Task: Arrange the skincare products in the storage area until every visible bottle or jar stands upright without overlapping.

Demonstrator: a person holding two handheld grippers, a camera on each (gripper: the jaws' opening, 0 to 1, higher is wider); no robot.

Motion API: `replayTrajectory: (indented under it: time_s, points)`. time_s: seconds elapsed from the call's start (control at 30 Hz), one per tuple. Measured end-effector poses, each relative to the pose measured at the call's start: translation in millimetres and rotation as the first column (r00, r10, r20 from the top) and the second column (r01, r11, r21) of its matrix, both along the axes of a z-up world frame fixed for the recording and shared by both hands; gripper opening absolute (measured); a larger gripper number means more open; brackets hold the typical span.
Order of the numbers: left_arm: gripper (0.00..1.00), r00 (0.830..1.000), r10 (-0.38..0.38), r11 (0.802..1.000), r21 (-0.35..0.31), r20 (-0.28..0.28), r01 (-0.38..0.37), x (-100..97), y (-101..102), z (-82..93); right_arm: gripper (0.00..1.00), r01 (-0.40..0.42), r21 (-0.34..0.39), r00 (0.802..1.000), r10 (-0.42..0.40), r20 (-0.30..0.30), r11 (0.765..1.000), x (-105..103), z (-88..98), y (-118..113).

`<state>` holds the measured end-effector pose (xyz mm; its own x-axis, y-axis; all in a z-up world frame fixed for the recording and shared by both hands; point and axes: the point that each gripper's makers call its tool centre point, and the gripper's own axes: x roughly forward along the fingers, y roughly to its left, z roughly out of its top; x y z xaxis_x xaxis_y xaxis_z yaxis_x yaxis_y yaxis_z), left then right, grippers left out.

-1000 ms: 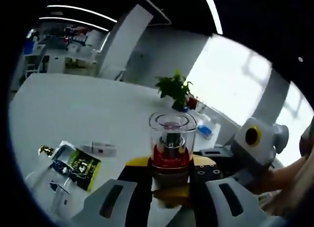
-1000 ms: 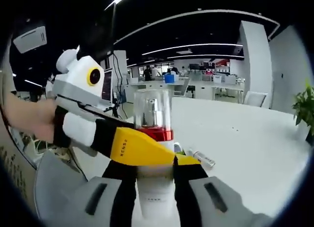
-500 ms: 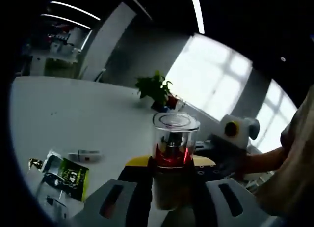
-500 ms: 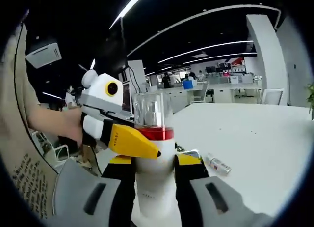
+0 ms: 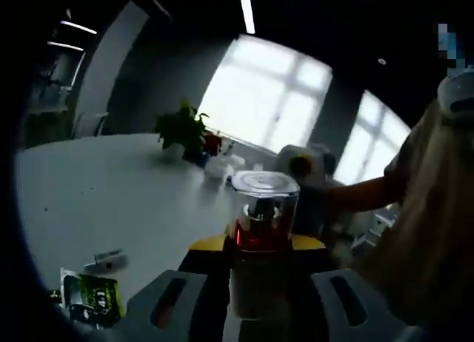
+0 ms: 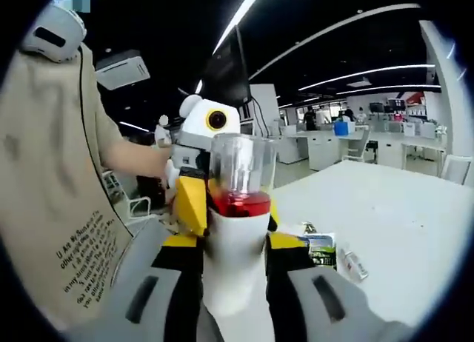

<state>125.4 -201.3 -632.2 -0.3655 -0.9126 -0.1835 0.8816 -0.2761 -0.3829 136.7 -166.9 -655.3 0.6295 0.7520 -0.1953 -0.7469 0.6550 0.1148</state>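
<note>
Both grippers, left [image 5: 255,301] and right [image 6: 231,290], clamp 1 white bottle [image 6: 235,242] (clear cap, red collar) held aloft; its label is unreadable.

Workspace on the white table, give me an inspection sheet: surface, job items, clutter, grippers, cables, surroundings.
Surface: white table, mostly bare.
Job's things: pump bottle with white body, red collar and clear cap, upright, gripped by both grippers. Green-labelled sachet lying flat; small tube lying beside it.
Clutter: potted plant at the far edge, small items next to it too blurred to name.
Grippers: left gripper shut on the pump bottle; right gripper shut on the pump bottle, low on the white body.
Cables: nothing seen.
Surroundings: open office with desks, ceiling light strips, bright windows; person's sleeve close by.
</note>
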Motion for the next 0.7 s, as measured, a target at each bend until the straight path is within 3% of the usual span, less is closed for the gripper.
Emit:
replayTrajectory:
  time_s: [0.3,0.47,0.7]
  points:
    - [0.25,0.995,-0.052,0.998,-0.016,0.084,0.053,-7.3,1.0,-8.3,0.29,-0.027,-0.067,1.000,0.028,0.014,0.997,-3.7,-9.6,2.3]
    - [0.25,0.989,-0.063,0.998,0.011,0.132,0.062,-7.7,-3.4,-19.7,0.29,-0.008,-0.137,1.000,0.011,0.027,0.991,-1.6,-21.0,-1.6]
    - [0.26,0.985,-0.081,0.996,0.053,0.151,0.073,-5.9,-9.2,-41.5,0.29,0.018,-0.187,1.000,-0.017,0.005,0.982,2.0,-46.8,-9.2]
